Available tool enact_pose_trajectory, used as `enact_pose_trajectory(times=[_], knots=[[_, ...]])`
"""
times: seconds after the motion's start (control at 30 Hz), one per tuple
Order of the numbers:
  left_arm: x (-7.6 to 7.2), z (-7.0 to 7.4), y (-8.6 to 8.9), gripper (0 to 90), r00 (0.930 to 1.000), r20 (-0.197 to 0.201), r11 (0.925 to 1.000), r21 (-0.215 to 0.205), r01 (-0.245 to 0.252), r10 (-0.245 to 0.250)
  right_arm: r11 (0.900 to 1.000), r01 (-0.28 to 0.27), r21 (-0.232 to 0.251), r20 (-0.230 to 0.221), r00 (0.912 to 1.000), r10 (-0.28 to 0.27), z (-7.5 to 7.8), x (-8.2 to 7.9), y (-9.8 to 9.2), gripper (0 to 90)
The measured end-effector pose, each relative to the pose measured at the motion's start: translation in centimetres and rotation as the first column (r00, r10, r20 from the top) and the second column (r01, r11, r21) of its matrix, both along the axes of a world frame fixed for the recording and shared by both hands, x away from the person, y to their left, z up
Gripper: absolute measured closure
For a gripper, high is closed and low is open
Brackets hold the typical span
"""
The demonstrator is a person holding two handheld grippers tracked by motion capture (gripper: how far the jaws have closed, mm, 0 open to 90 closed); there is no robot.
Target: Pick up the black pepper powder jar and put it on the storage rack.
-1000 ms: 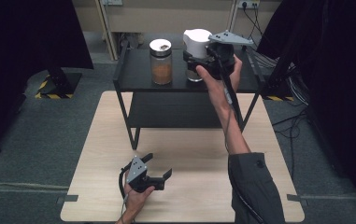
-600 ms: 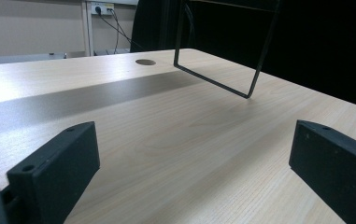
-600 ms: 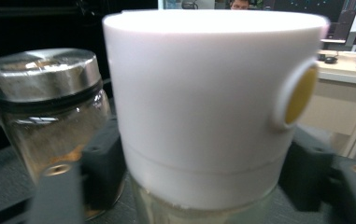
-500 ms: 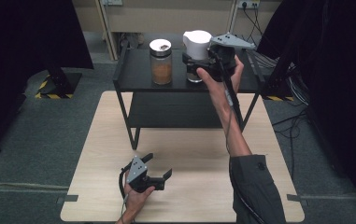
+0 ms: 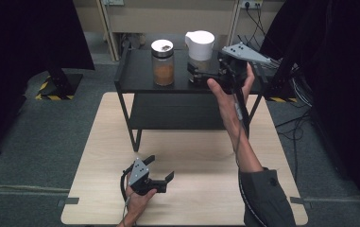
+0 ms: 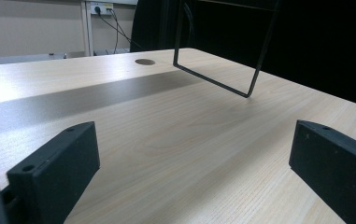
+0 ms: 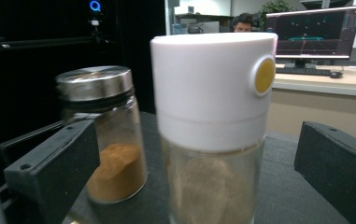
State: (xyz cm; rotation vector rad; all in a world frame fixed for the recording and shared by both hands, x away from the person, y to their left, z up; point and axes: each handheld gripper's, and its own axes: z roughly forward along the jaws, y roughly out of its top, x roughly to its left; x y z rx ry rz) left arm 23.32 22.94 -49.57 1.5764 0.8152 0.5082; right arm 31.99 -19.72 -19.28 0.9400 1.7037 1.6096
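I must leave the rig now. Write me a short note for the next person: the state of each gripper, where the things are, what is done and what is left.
Right gripper: open, its jaws have just been opening; they stand either side of the white-lidded jar, which looks apart from both.
Left gripper: open, holds nothing, low over the wooden table.
Things: the white-lidded jar stands upright on the top of the black shelf, beside the metal-lidded jar with brown powder.
Done: the white-lidded jar seems set down and released.
Left: probably draw the right gripper back without knocking the jar.
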Motion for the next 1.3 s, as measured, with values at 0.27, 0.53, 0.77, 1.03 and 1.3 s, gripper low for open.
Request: enact_pose_trajectory(times=[0.27, 0.53, 0.77, 1.03, 1.3], knots=[[0.0, 0.0, 0.0, 1.1, 1.0, 0.0, 1.0, 0.001, -0.001, 0.001, 0.999, -0.04, 0.008, 0.008, 0.9992, 0.04, -1.1, -1.4, -1.0, 0.5], [0.0, 0.0, 0.0, 1.1, 1.0, -0.001, 1.0, 0.0, 0.0, 0.0, 0.996, -0.087, 0.013, 0.041, 0.9954, 0.086, -2.2, -3.3, -1.5, 0.5], [0.0, 0.0, 0.0, 1.1, 1.0, -0.002, 1.0, -0.001, 0.0, 0.0, 0.991, -0.131, 0.01, 0.058, 0.9898, 0.13, -4.0, -4.9, -2.1, 0.5], [0.0, 0.0, 0.0, 1.1, 1.0, -0.003, 1.0, -0.001, 0.001, -0.001, 0.986, -0.169, -0.012, 0.062, 0.9837, 0.169, -7.0, -6.3, -2.5, 0.5], [0.0, 0.0, -0.1, 1.1, 1.0, -0.002, 1.0, 0.0, -0.002, 0.002, 0.982, -0.189, -0.001, 0.049, 0.9808, 0.188, -9.4, -7.2, -3.1, 0.5]])
